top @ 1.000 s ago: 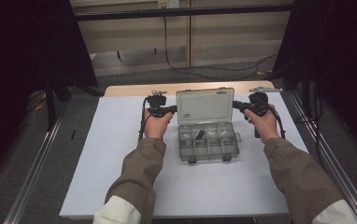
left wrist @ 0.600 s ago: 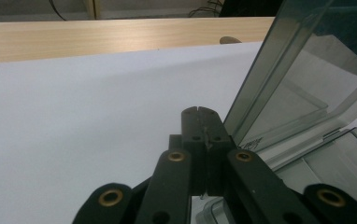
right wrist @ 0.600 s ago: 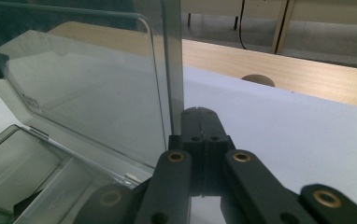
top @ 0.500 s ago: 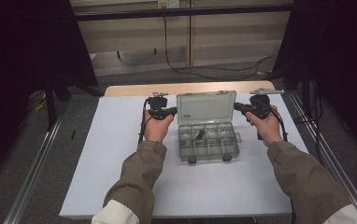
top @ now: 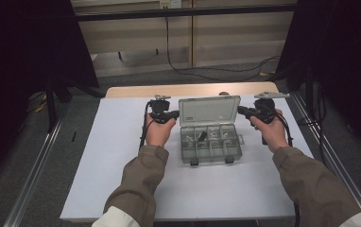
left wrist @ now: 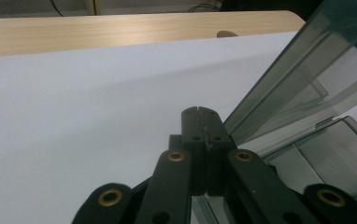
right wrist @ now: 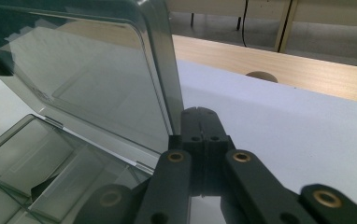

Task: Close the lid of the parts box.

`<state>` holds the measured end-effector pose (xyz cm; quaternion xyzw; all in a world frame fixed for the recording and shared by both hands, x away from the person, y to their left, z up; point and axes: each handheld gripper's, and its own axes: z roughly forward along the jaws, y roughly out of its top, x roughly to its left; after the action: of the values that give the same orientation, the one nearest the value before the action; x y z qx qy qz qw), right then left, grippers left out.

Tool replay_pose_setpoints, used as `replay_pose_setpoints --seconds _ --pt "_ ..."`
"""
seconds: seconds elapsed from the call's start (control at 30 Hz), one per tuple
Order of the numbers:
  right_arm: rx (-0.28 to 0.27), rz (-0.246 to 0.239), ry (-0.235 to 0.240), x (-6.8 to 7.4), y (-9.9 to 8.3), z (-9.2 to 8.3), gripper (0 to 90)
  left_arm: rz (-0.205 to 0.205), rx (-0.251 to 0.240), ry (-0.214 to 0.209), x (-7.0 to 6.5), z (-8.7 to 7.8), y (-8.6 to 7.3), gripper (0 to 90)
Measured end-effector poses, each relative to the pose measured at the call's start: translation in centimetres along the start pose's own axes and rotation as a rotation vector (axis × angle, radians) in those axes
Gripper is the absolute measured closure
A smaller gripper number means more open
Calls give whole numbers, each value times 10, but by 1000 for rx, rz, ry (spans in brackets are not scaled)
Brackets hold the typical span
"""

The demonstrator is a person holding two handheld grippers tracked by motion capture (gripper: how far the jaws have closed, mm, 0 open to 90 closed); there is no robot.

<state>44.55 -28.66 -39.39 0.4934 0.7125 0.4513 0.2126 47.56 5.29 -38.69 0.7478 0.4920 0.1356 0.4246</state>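
Note:
A clear plastic compartment box (top: 210, 150) sits mid-table with its lid (top: 209, 111) standing up at the back. Small parts lie in some compartments, among them a dark piece (top: 201, 137). My left gripper (top: 176, 114) is shut, its tips at the lid's left edge. My right gripper (top: 240, 110) is shut too, its tips at the lid's right edge. In the left gripper view the closed jaws (left wrist: 200, 113) lie just beside the tilted lid (left wrist: 307, 70). From the right gripper view the closed jaws (right wrist: 199, 113) sit beside the lid's edge (right wrist: 167, 70). Nothing is between either pair of jaws.
The box rests on a white sheet (top: 112, 156) that covers a wooden table (top: 193, 89). A small round object (top: 224, 93) lies at the sheet's far edge. Metal rails (top: 32, 175) run along both sides, and cables trail over the floor behind.

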Motion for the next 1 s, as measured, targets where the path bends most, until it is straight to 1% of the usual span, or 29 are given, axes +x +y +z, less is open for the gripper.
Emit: replay_pose_setpoints --seconds 0.07,0.17,0.2,0.23,0.37,0.4,0.47,0.53,0.67,0.87,1.0 --pt "-3 9 10 0 -1 -2 900 -2 -3 -3 0 -1 -1 900" --pt "-9 10 15 1 -4 -3 900 -8 -1 -4 -1 -2 -3 900" --pt "-10 10 16 1 -5 -4 900 0 -1 -2 -1 -3 -3 900" --pt "-12 0 12 2 -6 -4 900 -1 0 -3 -1 -3 -3 900" --pt "-12 -5 16 2 -7 -6 900 1 -4 -6 -1 -3 -5 900" --pt "-11 -5 19 3 -7 -6 900 -6 -7 -4 -2 -3 -5 900" --pt "-11 2 21 3 -9 -7 900 -7 -5 -5 -2 -4 -6 900" --pt "-4 -11 18 4 -10 -7 900 -7 -6 -4 -2 -4 -6 900" --pt "0 -15 17 5 -12 -8 900 -2 -4 -3 -3 -6 -8 898" --pt "-3 -11 24 5 -16 -10 900 1 9 -6 -4 -9 -10 892" --pt "-1 -12 23 6 -18 -11 900 -4 -1 -6 -5 -9 -13 887"
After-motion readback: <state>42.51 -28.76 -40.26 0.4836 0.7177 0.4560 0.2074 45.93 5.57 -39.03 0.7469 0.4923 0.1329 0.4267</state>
